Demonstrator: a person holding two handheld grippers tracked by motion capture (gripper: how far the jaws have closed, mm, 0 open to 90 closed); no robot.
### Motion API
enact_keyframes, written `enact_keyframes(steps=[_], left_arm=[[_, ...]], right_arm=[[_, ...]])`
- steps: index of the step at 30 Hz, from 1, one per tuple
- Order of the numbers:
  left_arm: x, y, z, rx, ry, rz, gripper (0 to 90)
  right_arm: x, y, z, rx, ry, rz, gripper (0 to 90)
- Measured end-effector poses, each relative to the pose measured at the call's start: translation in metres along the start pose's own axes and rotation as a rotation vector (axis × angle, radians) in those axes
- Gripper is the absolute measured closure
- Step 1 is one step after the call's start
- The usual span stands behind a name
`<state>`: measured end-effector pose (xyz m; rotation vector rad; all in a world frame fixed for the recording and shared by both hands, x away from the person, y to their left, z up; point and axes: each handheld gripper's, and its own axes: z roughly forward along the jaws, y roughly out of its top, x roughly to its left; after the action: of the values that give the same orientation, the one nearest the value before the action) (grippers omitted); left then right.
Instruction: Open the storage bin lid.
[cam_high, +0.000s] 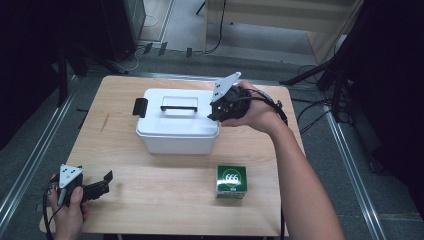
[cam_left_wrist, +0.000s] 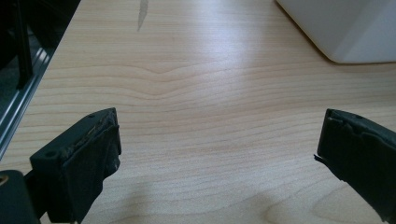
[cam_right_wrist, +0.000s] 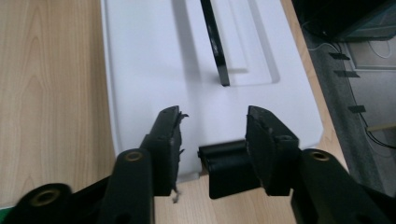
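Our right hand (cam_high: 252, 112) angles its right claw (cam_right_wrist: 212, 135) down over the white box (cam_high: 177, 125), jaws half open straddling its right latch (cam_right_wrist: 229, 168); our left claw (cam_high: 102, 181) rests wide open, empty, near left.

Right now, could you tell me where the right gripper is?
In the high view the right gripper sits at the right end of the white lidded box, its open jaws around the black latch there.

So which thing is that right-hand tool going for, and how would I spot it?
On the wooden table sits a white lidded box. At its right end, between the right gripper's open jaws, is a small black latch, unlike the long black handle on top.
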<state>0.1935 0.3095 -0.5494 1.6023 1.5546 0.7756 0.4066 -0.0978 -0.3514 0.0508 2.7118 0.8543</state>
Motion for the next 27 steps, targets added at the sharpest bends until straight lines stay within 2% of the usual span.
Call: enact_keyframes(steps=[3, 10, 14, 20, 27], left_arm=[[0.0, 0.0, 0.0, 0.0, -0.001, 0.001, 0.2], [0.0, 0.0, 0.0, 0.002, 0.0, 0.002, 0.2], [0.0, 0.0, 0.0, 0.0, 0.008, 0.003, 0.1], [0.0, 0.0, 0.0, 0.0, 0.009, 0.008, 0.1], [-0.001, 0.0, 0.0, -0.002, 0.005, 0.006, 0.2]], right_arm=[[0.001, 0.007, 0.004, 0.002, -0.004, 0.003, 42.4], [0.0, 0.019, 0.012, -0.008, 0.013, -0.008, 37.2], [0.001, 0.028, 0.017, -0.002, 0.017, -0.009, 31.3], [0.001, 0.036, 0.022, 0.006, 0.027, -0.021, 32.6], [-0.002, 0.044, 0.029, 0.026, 0.039, -0.032, 41.6]])
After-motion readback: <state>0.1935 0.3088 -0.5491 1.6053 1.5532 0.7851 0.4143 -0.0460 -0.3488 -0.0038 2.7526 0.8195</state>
